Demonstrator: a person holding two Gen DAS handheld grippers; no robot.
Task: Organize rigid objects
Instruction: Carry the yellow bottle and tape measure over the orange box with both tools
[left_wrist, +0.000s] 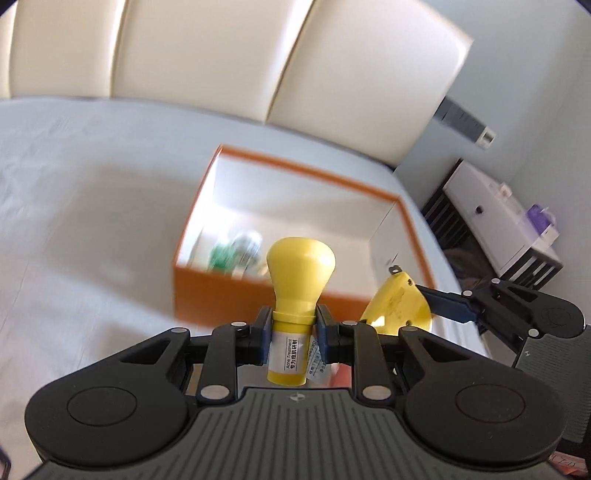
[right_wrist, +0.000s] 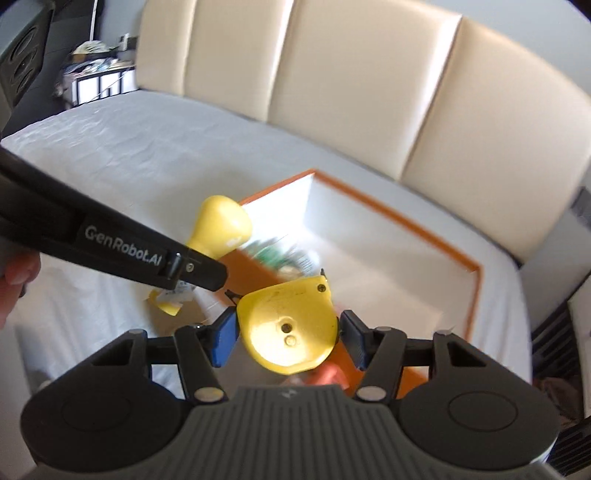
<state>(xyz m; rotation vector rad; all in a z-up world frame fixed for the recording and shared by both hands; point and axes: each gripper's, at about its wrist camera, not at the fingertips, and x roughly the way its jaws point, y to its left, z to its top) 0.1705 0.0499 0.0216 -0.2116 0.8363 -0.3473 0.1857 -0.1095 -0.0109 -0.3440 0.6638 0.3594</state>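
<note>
Your left gripper (left_wrist: 291, 334) is closed tight on a yellow bottle (left_wrist: 293, 295). The blue pads press both sides of its neck, just above the white label. The bulbous cap points forward and the base sits back toward the gripper body. The bottle is clear of the bed, raised in front of the near wall of the orange box.

Your right gripper (right_wrist: 286, 338) stands about half open and is clamped on a yellow tape measure (right_wrist: 288, 325). Each blue pad bears on one edge of the case. Its flat face, with the centre screw, is turned toward the camera. It is also off the surface, above the near side of the box.

The orange box (left_wrist: 258, 291) rests on the white bed sheet (left_wrist: 92, 184), near the cream padded headboard (left_wrist: 221, 55). Its lid is off and the inside is white. A green-and-white item (left_wrist: 236, 251) lies inside against the near wall; it is too blurred to identify.

In the right wrist view, part of your hand (right_wrist: 16, 273) shows at the left edge, behind the left gripper.
</note>
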